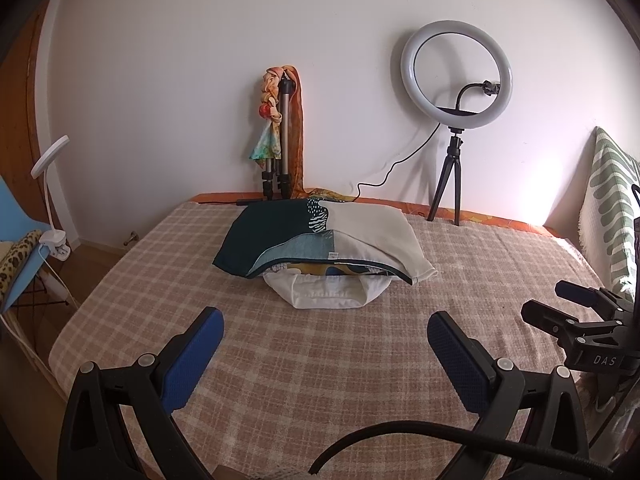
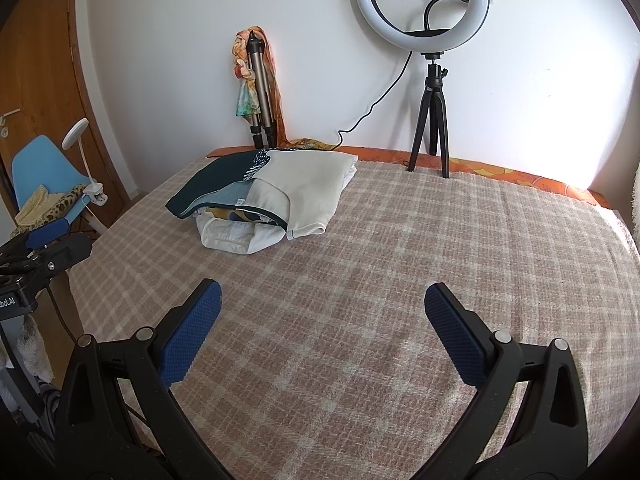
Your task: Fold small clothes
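A: Soft cotton, light and floppy: pile of small folded clothes, teal-and-cream top [image 1: 320, 236], on the checked pink bed blanket [image 1: 320, 380], far side.

B: Left gripper [image 1: 325, 330] and right gripper [image 2: 322, 306]: jaws apart, empty. Pinch the near hem.

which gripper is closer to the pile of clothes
Left, slightly. The left gripper faces the pile of clothes head-on; the right gripper sits off to its right. Both open, touching nothing.

Pink-and-cream checked blanket [image 1: 320, 360]; teal, cream, white clothes [image 1: 320, 240]; blue fingers [image 1: 196, 356].
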Demonstrator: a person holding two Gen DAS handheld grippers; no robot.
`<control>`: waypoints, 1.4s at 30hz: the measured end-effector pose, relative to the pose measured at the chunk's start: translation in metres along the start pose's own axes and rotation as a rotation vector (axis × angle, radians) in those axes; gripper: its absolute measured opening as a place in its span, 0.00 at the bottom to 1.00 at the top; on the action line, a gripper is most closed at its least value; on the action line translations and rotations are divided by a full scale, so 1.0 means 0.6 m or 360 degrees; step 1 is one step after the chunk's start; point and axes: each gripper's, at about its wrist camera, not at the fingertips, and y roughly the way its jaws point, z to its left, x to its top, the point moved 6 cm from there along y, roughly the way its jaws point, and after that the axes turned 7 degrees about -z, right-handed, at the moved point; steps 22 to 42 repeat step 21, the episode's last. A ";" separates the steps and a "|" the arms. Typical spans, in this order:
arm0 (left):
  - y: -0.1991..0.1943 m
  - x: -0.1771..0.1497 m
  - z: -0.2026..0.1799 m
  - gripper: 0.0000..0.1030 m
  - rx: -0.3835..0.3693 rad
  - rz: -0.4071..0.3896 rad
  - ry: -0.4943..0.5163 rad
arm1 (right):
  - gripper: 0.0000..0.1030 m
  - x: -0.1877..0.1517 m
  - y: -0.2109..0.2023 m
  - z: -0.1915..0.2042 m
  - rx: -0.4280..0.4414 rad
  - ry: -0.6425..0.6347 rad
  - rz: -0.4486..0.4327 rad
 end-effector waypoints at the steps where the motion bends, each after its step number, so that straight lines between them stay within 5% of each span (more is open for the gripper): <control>1: 0.000 0.000 0.001 1.00 0.0000 -0.0001 -0.0002 | 1.00 0.000 0.000 0.001 0.0000 0.0000 0.0001; 42: -0.003 -0.003 0.007 1.00 0.0010 -0.0016 0.0011 | 1.00 -0.009 0.016 0.015 0.0008 0.0006 0.0021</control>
